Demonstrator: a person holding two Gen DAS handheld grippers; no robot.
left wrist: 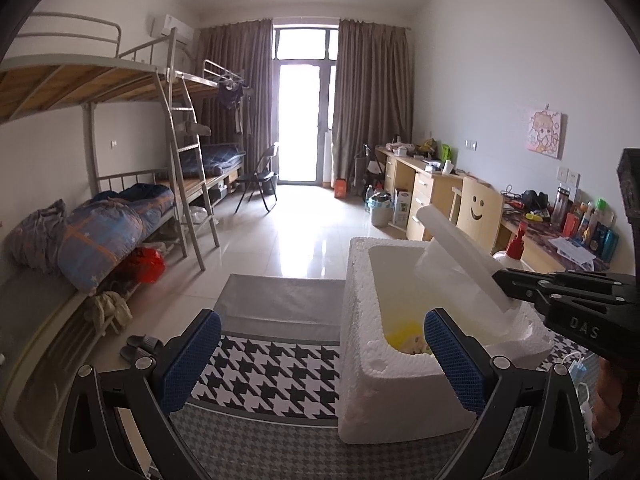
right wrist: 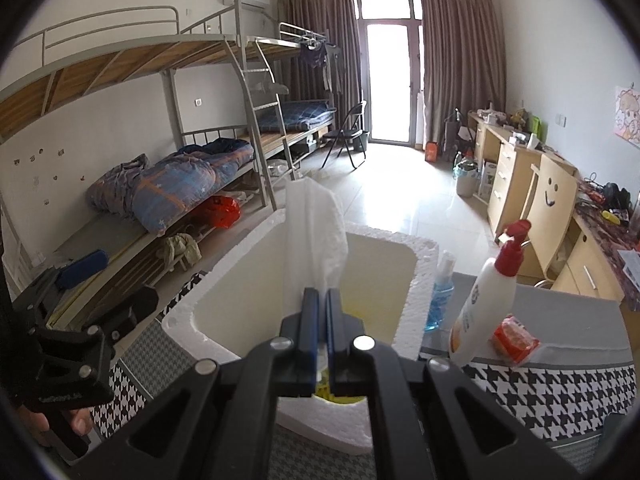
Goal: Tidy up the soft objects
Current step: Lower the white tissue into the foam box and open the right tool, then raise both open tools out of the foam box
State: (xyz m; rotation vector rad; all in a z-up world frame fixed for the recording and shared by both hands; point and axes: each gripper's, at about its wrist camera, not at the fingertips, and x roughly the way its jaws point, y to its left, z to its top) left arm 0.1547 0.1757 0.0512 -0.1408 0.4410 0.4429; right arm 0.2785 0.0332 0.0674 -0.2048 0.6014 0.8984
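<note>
A white foam box [left wrist: 360, 364] stands on a houndstooth cloth [left wrist: 272, 376]; it also shows in the right wrist view [right wrist: 420, 280]. My right gripper [right wrist: 323, 300] is shut on a white tissue pack [right wrist: 314, 236] and holds it upright over the box opening; the pack also shows in the left wrist view [left wrist: 456, 256]. Something yellow [left wrist: 404, 334] lies at the box bottom. My left gripper [left wrist: 324, 360] is open and empty, its right finger in front of the box's near left corner.
A white lotion bottle with a red pump [right wrist: 486, 300], a blue spray bottle [right wrist: 440, 300] and a red packet [right wrist: 514, 338] stand right of the box. Bunk beds [left wrist: 120, 200] line the left wall, desks [left wrist: 436, 188] the right.
</note>
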